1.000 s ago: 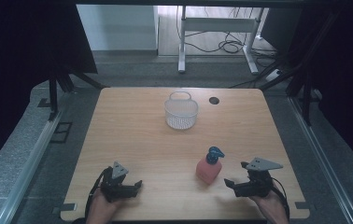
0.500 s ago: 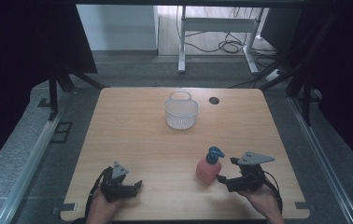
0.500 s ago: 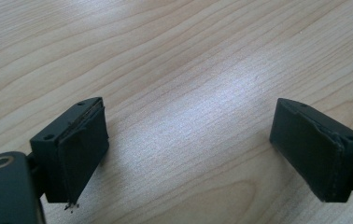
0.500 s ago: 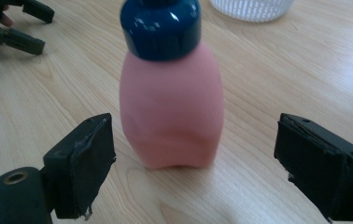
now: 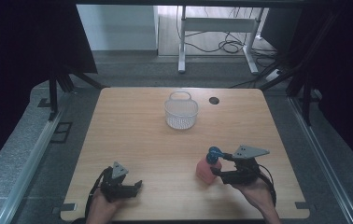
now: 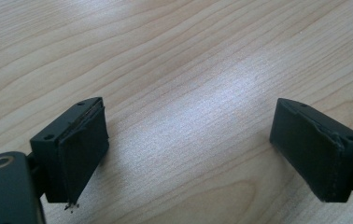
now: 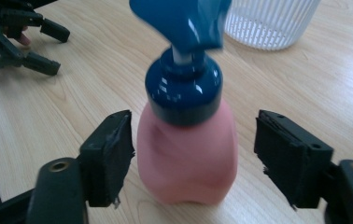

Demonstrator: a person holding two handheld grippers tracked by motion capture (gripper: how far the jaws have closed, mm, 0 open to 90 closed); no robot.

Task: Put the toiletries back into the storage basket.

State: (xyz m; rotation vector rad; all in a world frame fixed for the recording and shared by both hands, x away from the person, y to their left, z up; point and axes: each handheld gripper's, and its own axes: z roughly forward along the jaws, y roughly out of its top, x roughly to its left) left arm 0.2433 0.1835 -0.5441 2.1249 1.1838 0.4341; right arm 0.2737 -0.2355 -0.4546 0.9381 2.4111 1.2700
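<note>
High view: wooden table carries a white mesh basket at far centre; left gripper rests low at near left; right gripper reaches the pink pump bottle.
Left gripper view: jaws spread, empty.
Right gripper view: jaws apart, flanking the bottle, not clamped; no legible label.

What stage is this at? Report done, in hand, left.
Done: the right gripper brackets the pink pump bottle, jaws open on either side. In hand: nothing gripped yet. The left gripper is open over bare table. Left: closing on the bottle; perhaps moving it to the white basket.
</note>
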